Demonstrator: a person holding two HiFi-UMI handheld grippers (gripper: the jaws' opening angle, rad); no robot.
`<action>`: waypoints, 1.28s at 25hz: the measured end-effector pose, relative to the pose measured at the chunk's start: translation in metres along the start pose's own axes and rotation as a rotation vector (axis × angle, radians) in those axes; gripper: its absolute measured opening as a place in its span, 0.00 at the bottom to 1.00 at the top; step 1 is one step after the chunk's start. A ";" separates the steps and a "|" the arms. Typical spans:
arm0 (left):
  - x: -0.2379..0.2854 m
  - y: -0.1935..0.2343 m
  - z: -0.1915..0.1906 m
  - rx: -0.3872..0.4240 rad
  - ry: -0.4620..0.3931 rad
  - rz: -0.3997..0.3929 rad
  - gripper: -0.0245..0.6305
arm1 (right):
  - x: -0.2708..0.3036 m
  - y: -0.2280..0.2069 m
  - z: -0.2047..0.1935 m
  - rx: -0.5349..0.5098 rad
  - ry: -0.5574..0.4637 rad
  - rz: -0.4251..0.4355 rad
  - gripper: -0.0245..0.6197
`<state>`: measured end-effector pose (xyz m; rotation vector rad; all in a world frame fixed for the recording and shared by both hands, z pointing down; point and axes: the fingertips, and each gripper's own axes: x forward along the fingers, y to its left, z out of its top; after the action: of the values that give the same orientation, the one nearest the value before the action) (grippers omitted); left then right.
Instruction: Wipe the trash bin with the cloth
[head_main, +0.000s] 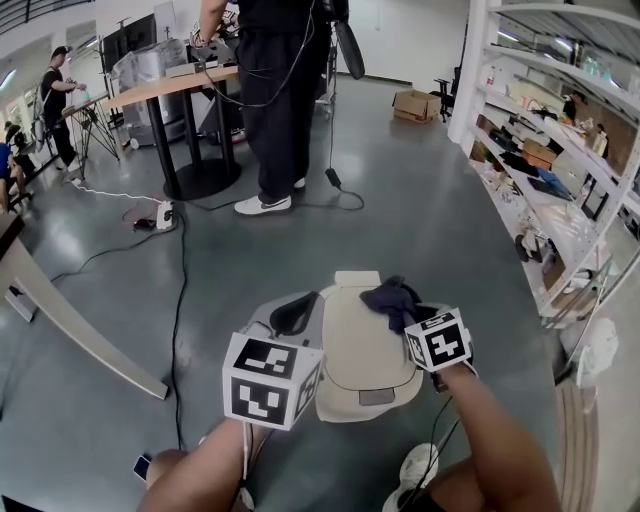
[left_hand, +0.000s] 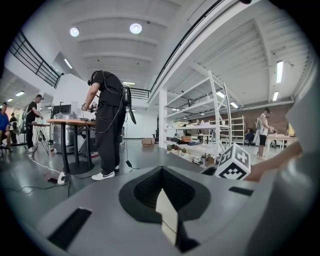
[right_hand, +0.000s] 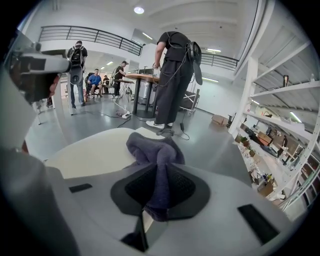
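Note:
The trash bin (head_main: 362, 352) stands on the floor right below me, showing its beige lid (right_hand: 92, 155). A dark blue cloth (head_main: 391, 297) lies bunched on the lid's far right part. My right gripper (head_main: 408, 312) is shut on the cloth (right_hand: 154, 150), which runs up between its black pads (right_hand: 131, 189) and spreads onto the lid beyond. My left gripper (head_main: 293, 312) hovers at the lid's left edge, level with the right one. In the left gripper view my left gripper (left_hand: 162, 175) is shut with nothing held, and the right gripper's marker cube (left_hand: 233, 163) shows to its right.
A person (head_main: 268, 100) stands at a round-based table (head_main: 185, 85) ahead. Cables (head_main: 180, 290) trail over the grey floor to the left. White shelving (head_main: 545, 190) lines the right side. A pale sloped board (head_main: 70, 320) lies at left. My shoe (head_main: 420, 465) is beside the bin.

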<state>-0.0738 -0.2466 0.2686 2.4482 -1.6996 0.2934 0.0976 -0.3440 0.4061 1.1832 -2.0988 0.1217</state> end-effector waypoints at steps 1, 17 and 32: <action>-0.001 0.001 -0.001 -0.004 0.003 0.000 0.04 | -0.003 0.002 0.004 -0.003 -0.015 0.001 0.12; -0.038 0.023 -0.004 -0.040 -0.006 0.029 0.04 | -0.051 0.121 0.070 -0.090 -0.197 0.238 0.12; -0.044 0.025 -0.008 -0.035 0.000 0.035 0.04 | -0.039 0.171 0.032 -0.227 -0.076 0.303 0.12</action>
<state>-0.1132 -0.2135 0.2655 2.3961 -1.7345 0.2657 -0.0399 -0.2309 0.4009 0.7431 -2.2790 -0.0234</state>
